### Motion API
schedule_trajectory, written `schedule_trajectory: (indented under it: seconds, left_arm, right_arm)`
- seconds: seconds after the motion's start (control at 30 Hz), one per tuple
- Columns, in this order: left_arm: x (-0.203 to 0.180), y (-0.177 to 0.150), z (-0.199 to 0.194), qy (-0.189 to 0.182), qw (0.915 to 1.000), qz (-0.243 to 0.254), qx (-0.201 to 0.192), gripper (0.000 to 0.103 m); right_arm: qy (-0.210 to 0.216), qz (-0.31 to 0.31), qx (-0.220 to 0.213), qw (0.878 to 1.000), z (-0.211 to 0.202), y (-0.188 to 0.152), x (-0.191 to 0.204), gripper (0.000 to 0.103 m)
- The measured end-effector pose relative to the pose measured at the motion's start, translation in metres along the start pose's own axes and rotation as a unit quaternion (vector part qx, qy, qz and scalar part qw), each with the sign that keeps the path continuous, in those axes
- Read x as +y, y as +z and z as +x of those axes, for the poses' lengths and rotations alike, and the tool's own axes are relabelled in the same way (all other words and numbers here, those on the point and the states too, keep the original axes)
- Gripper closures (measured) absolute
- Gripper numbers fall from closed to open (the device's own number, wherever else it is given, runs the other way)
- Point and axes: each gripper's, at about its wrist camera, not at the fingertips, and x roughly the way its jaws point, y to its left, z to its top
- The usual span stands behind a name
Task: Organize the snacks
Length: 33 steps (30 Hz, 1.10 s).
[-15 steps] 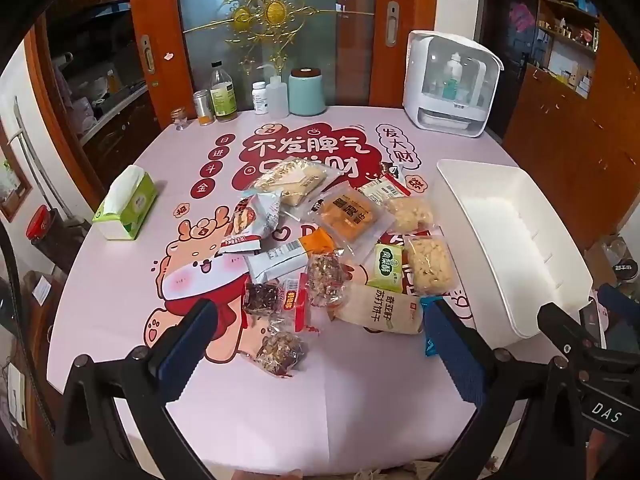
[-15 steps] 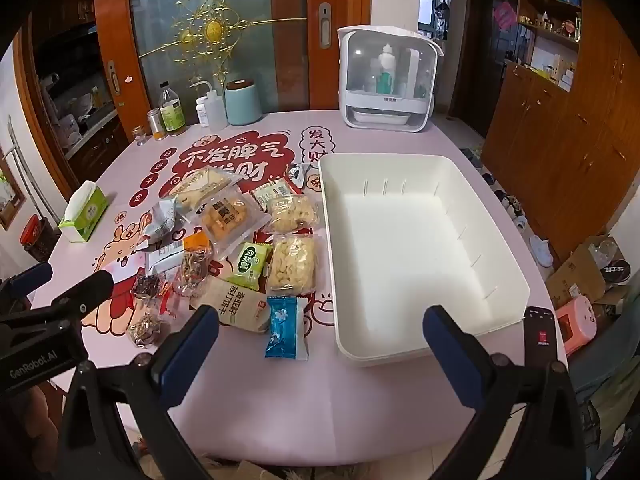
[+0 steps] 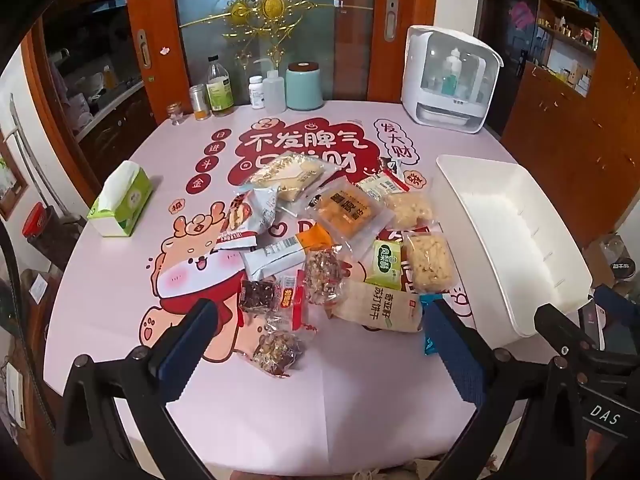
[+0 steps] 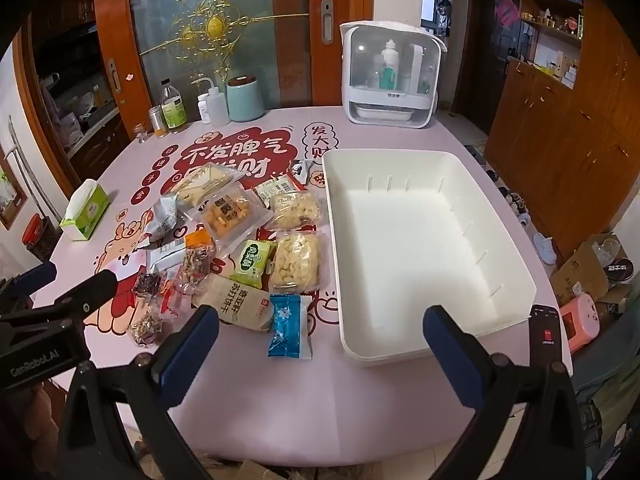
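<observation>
Several wrapped snacks lie in a loose pile (image 3: 328, 248) (image 4: 236, 240) on the pink printed tablecloth. Among them are a beige cracker packet (image 3: 380, 308) (image 4: 236, 300), a blue sachet (image 4: 290, 326), a green packet (image 4: 252, 258) and a nut bar (image 3: 278, 346). A white bin (image 4: 516, 256) (image 3: 556, 264) stands empty to the right of the pile. My left gripper (image 3: 320, 336) hovers open above the near side of the pile, holding nothing. My right gripper (image 4: 320, 344) hangs open over the bin's near left corner and the blue sachet, also holding nothing.
A green tissue box (image 3: 122, 200) sits at the table's left. Bottles (image 3: 220, 88), a teal canister (image 3: 305, 86) and a white appliance (image 3: 450, 80) line the far edge. A black phone (image 4: 546, 334) lies right of the bin. Wooden cabinets stand to the right.
</observation>
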Motion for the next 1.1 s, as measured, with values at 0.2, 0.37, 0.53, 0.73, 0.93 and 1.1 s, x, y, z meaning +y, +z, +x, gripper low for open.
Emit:
schedule_trajectory:
  seconds: [0.2, 0.37, 0.53, 0.73, 0.93, 1.1]
  left_arm:
    - [-0.0014, -0.0023, 0.0021, -0.002, 1.0, 0.005, 0.004, 0.0]
    - [0.0019, -0.0023, 0.0006, -0.006, 1.0, 0.001, -0.004, 0.0]
    - [0.0044, -0.0017, 0.0027, -0.004, 1.0, -0.003, 0.0, 0.0]
    - [0.0019, -0.0032, 0.0053, -0.003, 1.0, 0.006, 0.005, 0.0]
    - [0.0, -0.0026, 0.0059, -0.004, 0.9998, 0.016, 0.009, 0.0]
    - [0.0015, -0.0016, 0.0089, -0.005, 0.9997, 0.018, 0.018, 0.0]
  right_arm:
    - [0.001, 0.002, 0.002, 1.0, 0.002, -0.0017, 0.0037, 0.0]
    - [0.005, 0.003, 0.002, 1.0, 0.0032, -0.0048, 0.0028, 0.0]
    - [0.01, 0.007, 0.007, 1.0, 0.0044, -0.0047, 0.0027, 0.0]
    - [0.018, 0.008, 0.019, 1.0, 0.0083, -0.0065, 0.0039, 0.0]
    - [0.021, 0.008, 0.021, 1.0, 0.007, -0.0056, 0.0028, 0.0]
    - [0.02, 0.009, 0.02, 1.0, 0.006, -0.0057, 0.0038, 0.0]
